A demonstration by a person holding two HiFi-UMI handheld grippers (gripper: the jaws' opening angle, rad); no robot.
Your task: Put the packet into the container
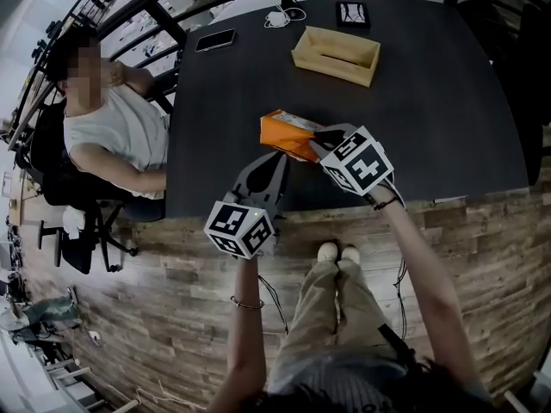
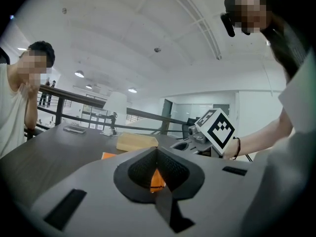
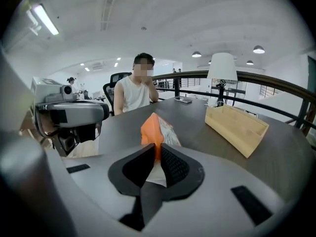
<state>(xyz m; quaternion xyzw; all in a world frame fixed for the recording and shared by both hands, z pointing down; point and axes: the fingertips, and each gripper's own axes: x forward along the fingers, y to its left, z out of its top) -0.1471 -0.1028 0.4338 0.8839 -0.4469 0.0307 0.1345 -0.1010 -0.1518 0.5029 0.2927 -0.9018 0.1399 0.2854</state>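
Observation:
The orange packet (image 1: 284,132) stands tilted on edge near the front of the dark table (image 1: 430,119), between both grippers. My right gripper (image 1: 317,144) comes at it from the right; in the right gripper view its pads pinch the packet's (image 3: 153,132) near edge. My left gripper (image 1: 277,157) points up at the packet's lower edge, jaws closed to a point with orange (image 2: 157,179) showing between the pads. The wooden container (image 1: 336,56) sits empty farther back on the table, and shows too in the right gripper view (image 3: 237,127).
A person (image 1: 112,136) sits at the table's left side. A phone (image 1: 214,40), a white cable (image 1: 280,15) and a small black item (image 1: 351,13) lie along the far edge. A railing runs behind the table.

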